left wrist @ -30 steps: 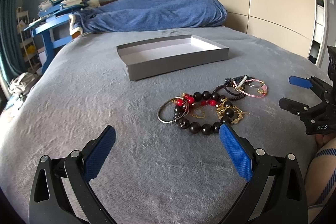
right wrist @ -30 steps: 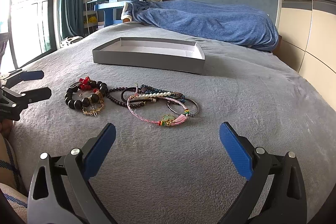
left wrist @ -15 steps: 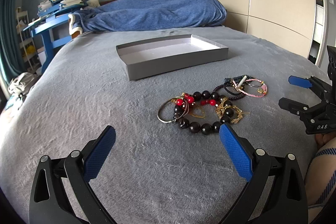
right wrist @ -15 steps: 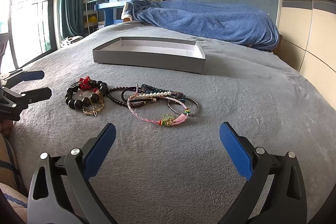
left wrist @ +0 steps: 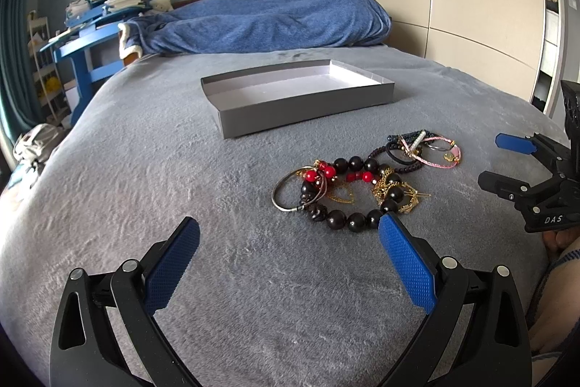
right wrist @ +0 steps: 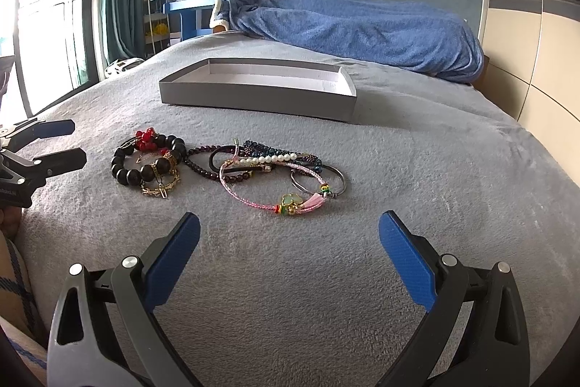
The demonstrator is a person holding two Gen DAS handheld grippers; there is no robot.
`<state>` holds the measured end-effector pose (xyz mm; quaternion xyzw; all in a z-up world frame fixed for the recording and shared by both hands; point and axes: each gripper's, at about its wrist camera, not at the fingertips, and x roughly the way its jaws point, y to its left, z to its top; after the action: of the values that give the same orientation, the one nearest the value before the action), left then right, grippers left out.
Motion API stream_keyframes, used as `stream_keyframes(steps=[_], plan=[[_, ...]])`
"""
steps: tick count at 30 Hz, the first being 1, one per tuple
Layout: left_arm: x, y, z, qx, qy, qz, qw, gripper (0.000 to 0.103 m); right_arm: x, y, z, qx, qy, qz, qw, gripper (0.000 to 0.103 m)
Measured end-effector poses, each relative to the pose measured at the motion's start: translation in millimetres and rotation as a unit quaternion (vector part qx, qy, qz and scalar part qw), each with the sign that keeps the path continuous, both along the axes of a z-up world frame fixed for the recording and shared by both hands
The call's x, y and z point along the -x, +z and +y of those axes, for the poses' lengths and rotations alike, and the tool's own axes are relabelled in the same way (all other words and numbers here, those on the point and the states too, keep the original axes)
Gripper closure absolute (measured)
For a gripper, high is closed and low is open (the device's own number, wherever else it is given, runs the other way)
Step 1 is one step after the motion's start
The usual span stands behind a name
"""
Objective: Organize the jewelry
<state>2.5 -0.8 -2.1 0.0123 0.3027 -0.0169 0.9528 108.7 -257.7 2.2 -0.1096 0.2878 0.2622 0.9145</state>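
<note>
A heap of bracelets lies on the grey bed cover (left wrist: 145, 169). A black bead bracelet (left wrist: 348, 220) with red beads and gold chains sits just ahead of my left gripper (left wrist: 288, 231), which is open and empty. A pink cord bracelet (right wrist: 253, 198) with a green charm, a pearl strand (right wrist: 268, 160) and a silver bangle (right wrist: 335, 176) lie ahead of my right gripper (right wrist: 288, 231), also open and empty. An empty grey shallow box (left wrist: 308, 111) sits beyond the heap. Each gripper shows in the other's view: the right gripper (left wrist: 507, 158) and the left gripper (right wrist: 69, 142).
A rumpled blue blanket (left wrist: 261, 20) lies across the far end of the bed. A blue desk with books (left wrist: 98, 24) stands at the back left. Wardrobe doors (left wrist: 453, 6) line the right side. A window with green curtains (right wrist: 65, 6) is on the left.
</note>
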Motion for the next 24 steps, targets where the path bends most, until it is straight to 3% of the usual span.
stream_keyframes(steps=[24], plan=[[-2.0,-3.4,4.1,0.008,0.003,0.006,0.9999,0.007,-5.3,-3.4,3.3,0.006,-0.002,0.014,1.0,0.006]])
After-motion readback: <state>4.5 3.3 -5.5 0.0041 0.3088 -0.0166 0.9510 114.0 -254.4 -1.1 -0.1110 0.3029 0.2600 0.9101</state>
